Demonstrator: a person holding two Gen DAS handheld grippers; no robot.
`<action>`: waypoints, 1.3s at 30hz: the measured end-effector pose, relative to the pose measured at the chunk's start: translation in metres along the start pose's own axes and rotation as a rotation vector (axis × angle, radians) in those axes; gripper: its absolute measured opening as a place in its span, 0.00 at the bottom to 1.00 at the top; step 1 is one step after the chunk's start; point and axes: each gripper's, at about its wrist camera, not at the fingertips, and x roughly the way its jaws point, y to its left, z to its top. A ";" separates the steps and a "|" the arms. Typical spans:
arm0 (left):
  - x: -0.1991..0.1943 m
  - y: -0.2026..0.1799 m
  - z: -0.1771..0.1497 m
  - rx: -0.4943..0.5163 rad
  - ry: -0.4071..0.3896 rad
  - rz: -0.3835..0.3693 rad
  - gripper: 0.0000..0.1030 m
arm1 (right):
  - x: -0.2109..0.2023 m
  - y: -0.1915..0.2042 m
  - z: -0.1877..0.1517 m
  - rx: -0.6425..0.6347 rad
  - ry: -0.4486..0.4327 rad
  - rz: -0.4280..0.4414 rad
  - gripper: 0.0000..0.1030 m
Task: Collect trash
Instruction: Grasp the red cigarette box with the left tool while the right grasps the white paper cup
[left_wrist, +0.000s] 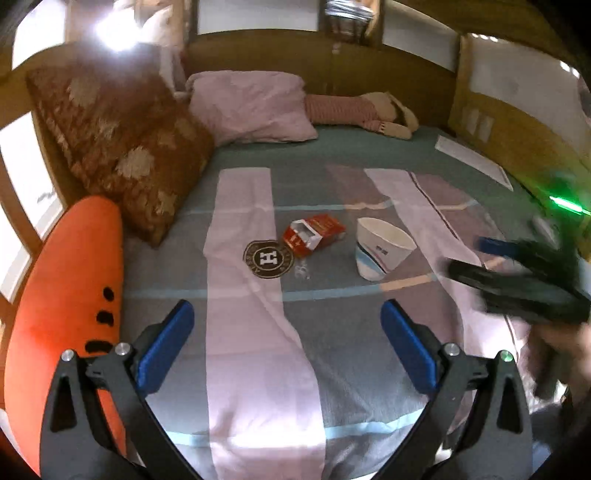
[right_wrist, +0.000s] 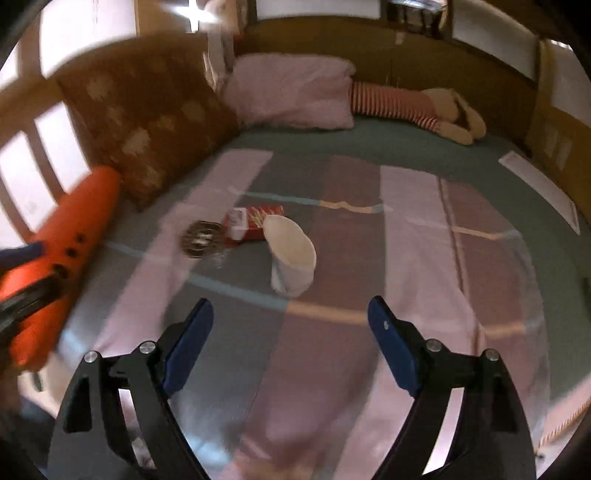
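Both grippers wide open, empty: left gripper (left_wrist: 288, 347), right gripper (right_wrist: 291, 343). Trash clustered mid-bed (left_wrist: 332, 332): paper cup (right_wrist: 291, 254) on side, mouth facing grippers; red box (left_wrist: 314, 234) beyond-left. Cup sat dead ahead of right gripper, seemingly nearer.

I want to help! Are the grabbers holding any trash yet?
No. The left gripper and right gripper are open and empty; the paper cup lies untouched.
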 end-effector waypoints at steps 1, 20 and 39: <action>0.002 -0.003 0.001 0.028 0.009 -0.004 0.97 | 0.016 -0.002 0.004 -0.011 0.011 0.002 0.81; 0.202 -0.033 0.085 0.501 0.153 -0.222 0.97 | 0.022 -0.054 0.034 0.218 -0.036 0.126 0.25; 0.206 -0.043 0.074 0.339 0.234 -0.251 0.59 | -0.009 -0.035 0.032 0.168 -0.054 0.101 0.25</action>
